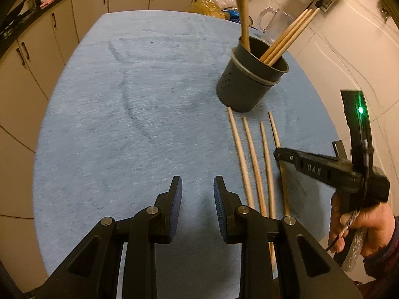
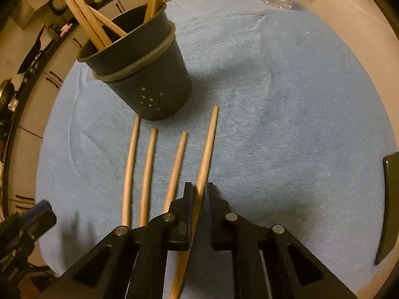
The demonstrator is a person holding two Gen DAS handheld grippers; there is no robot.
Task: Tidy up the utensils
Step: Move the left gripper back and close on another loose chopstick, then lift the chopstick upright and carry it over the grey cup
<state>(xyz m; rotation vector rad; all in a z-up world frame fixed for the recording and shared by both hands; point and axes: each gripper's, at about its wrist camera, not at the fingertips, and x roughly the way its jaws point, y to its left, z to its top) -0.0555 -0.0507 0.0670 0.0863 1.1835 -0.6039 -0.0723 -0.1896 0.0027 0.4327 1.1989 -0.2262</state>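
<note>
Wooden chopstick [image 2: 205, 154] pinched in right claw [image 2: 198, 194]; left claw [image 1: 197, 191] agape.

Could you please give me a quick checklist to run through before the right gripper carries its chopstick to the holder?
1. Right gripper shut on the rightmost chopstick: ok.
2. Whether that chopstick is clear of the blue cloth: cannot tell.
3. Left gripper open, holding nothing, clear of the path: ok.
4. Dark holder upright on the cloth: ok.
5. Room in the holder beside the chopsticks already standing in it: ok.
6. Three loose chopsticks lying apart from the gripped one: ok.
</note>
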